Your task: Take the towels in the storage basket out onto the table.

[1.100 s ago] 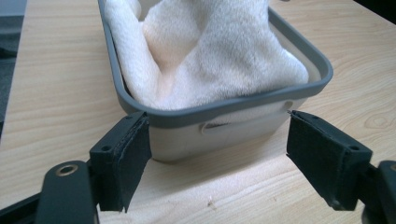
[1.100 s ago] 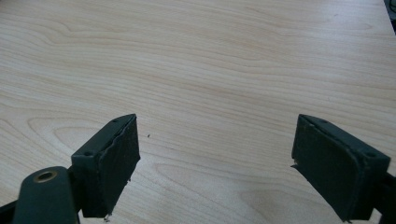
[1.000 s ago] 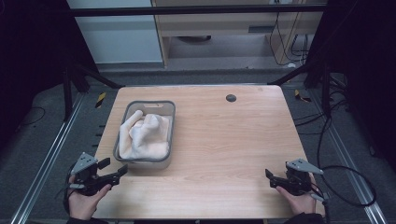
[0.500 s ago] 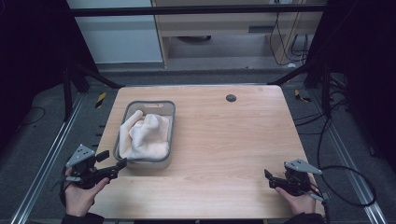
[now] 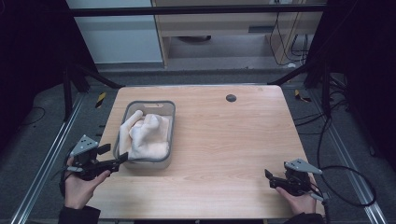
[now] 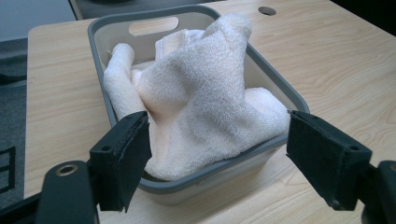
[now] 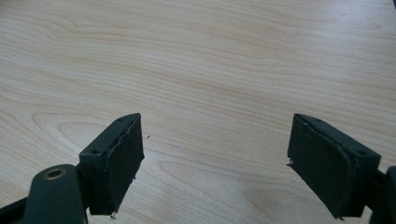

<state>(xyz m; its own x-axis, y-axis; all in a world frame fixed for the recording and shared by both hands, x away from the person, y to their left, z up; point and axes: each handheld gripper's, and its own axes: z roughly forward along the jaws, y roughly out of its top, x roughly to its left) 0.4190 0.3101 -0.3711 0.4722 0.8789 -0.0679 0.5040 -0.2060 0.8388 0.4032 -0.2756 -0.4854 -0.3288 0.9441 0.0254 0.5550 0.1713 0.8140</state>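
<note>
Left tool (image 5: 122, 158) wide open, empty, at the near rim of the grey basket (image 6: 280, 93) holding the towel (image 6: 205, 93) (left on tabletop (image 5: 233, 140)). Risk: gripping rim too, dragging basket. Right tool (image 5: 271, 179) open, empty.

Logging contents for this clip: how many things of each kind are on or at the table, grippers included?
Grey plastic basin: 1
Cream towel bunched in the basin: 1, as far as the folds show
Handheld grippers: 2, the left gripper with jaws apart at the basin's near corner, the right gripper with jaws apart over bare table
Total: 4
</note>
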